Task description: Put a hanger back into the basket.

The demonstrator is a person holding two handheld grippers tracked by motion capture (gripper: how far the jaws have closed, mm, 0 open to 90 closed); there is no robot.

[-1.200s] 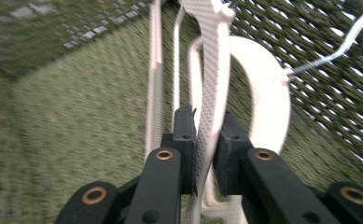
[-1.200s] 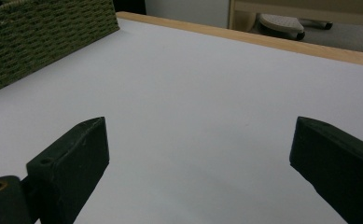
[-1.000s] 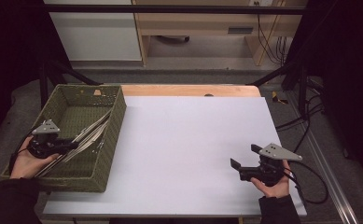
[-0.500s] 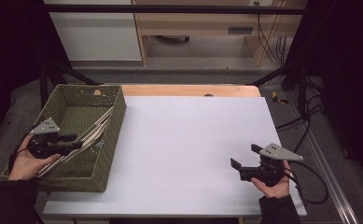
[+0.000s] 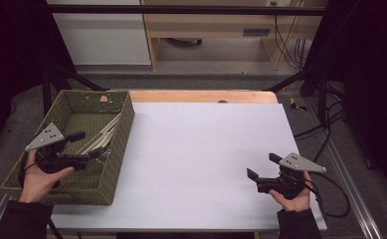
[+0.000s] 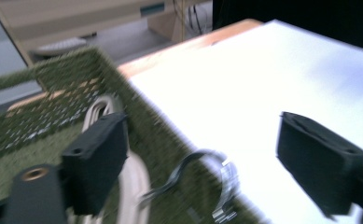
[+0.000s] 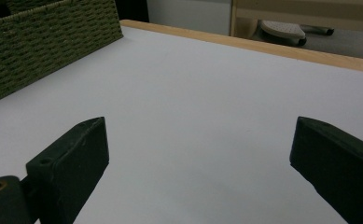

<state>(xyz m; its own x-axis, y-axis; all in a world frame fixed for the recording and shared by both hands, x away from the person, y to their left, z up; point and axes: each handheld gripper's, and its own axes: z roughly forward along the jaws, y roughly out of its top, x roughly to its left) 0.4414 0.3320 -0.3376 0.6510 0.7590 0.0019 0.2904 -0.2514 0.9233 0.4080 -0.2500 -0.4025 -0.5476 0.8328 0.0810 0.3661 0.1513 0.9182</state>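
Likely a pick step: left claw (image 5: 92, 151), jaws apart, nothing held, over the green woven rectangular basket (image 5: 122, 144) at frame left, where pale flat utensils (image 5: 100, 135) and a metal clip (image 6: 207, 179) lie. Next: close on one. Right claw (image 5: 261, 172) gaping, empty, lower right on the white counter (image 5: 201, 149). Dim room, wooden bench behind.

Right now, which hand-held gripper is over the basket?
The left hand-held gripper: its open jaws hang over the green woven basket, by the pale utensils. The right hand-held gripper sits open over bare white table.
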